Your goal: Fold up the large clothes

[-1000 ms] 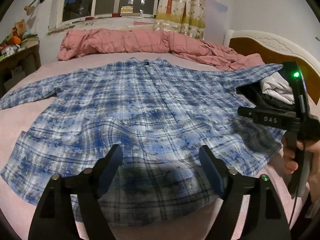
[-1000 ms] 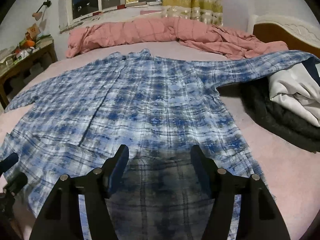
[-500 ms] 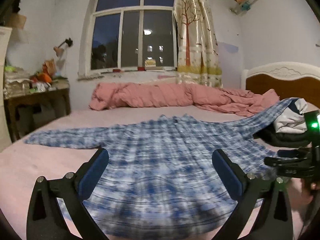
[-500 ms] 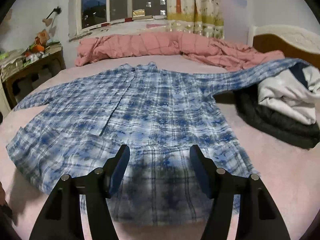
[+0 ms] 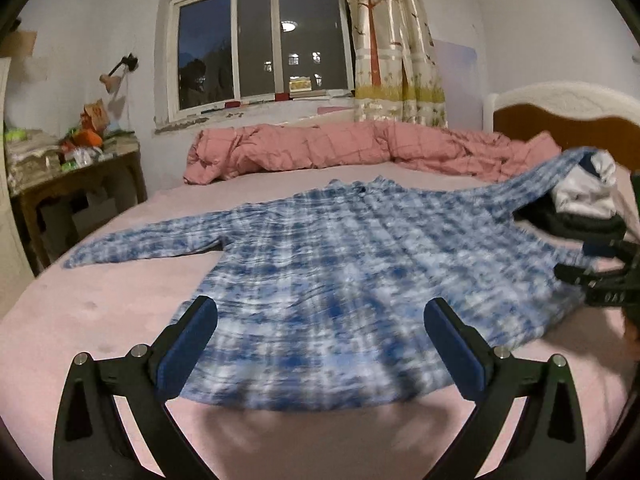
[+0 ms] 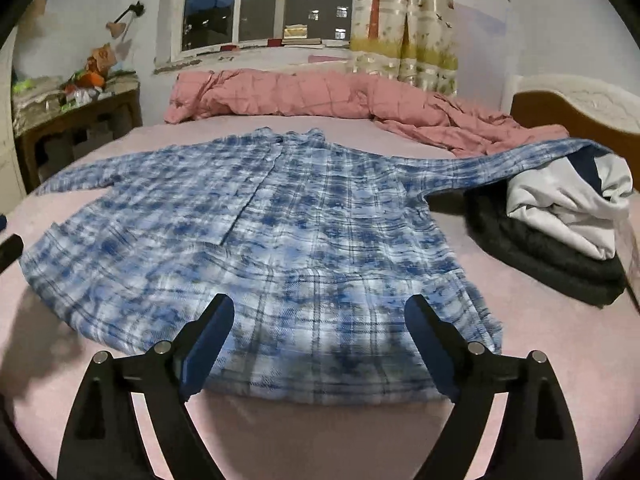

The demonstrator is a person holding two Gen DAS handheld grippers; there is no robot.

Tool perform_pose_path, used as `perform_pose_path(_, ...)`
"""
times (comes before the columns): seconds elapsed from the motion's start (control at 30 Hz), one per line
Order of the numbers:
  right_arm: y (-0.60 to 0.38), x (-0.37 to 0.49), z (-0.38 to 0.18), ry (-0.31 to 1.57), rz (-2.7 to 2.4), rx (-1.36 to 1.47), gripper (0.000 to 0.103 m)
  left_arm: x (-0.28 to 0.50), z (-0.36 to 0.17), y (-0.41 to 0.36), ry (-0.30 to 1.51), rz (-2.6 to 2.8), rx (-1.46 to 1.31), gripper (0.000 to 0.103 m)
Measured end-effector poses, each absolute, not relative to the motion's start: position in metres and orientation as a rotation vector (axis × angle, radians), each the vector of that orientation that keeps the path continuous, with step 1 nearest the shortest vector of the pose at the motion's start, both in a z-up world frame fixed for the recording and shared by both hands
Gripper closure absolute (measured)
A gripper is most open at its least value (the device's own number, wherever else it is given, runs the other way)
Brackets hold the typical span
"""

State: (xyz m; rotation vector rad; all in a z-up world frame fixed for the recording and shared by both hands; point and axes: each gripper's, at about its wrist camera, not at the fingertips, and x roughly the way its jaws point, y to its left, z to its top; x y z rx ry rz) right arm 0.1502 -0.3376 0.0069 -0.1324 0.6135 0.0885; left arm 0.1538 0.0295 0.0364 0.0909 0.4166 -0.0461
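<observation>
A large blue and white plaid shirt (image 5: pixel 340 264) (image 6: pixel 280 240) lies spread flat on the pink bed, collar toward the window, both sleeves stretched out sideways. Its right sleeve (image 6: pixel 520 156) drapes onto a pile of folded clothes. My left gripper (image 5: pixel 320 316) hovers wide open over the hem with nothing between its fingers. My right gripper (image 6: pixel 320 312) also hangs above the hem, its jaws opening, and no cloth is pinched between them. The right gripper's body shows at the right edge of the left wrist view (image 5: pixel 608 284).
A pile of folded clothes (image 6: pixel 560 232), dark under white, sits at the right. A rumpled pink quilt (image 5: pixel 340 148) lies along the far side under the window. A cluttered wooden side table (image 5: pixel 68 176) stands left of the bed, the headboard (image 5: pixel 568 120) at the right.
Both grippers drew back from the shirt and tilted up, so more of the room shows. The left jaws spread wider first, then the right jaws widened.
</observation>
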Motion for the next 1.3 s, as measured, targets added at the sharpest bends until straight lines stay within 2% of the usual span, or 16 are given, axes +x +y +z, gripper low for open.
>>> perform_pose_path(0.17, -0.321, 0.143, -0.011, 0.756, 0.311, -0.255, 0.014, 0.144, 0.019, 0.019, 0.51, -0.086, 0.258, 0.001)
perform_pose_path(0.3, -0.3, 0.133, -0.023, 0.772, 0.35, -0.386, 0.014, 0.14, 0.003, 0.011, 0.574, -0.129, 0.34, 0.0)
perform_pose_path(0.43, -0.283, 0.128, -0.029, 0.825, 0.482, -0.371, 0.014, 0.143, -0.009, 0.011, 0.642, -0.14, 0.38, 0.001)
perform_pose_path(0.57, -0.27, 0.124, -0.035, 0.787, 0.424, -0.456, 0.014, 0.148, -0.023, 0.015, 0.699, -0.116, 0.397, 0.0)
perform_pose_path(0.9, -0.311, 0.159, -0.036, 0.758, 0.053, -0.453, 0.013, 0.17, -0.021, 0.037, 0.678, 0.059, 0.373, 0.0)
perform_pose_path(1.3, -0.364, 0.181, -0.033, 0.844, 0.017, -0.285, 0.013, 0.191, -0.021, 0.078, 0.743, 0.103, 0.2, 0.0)
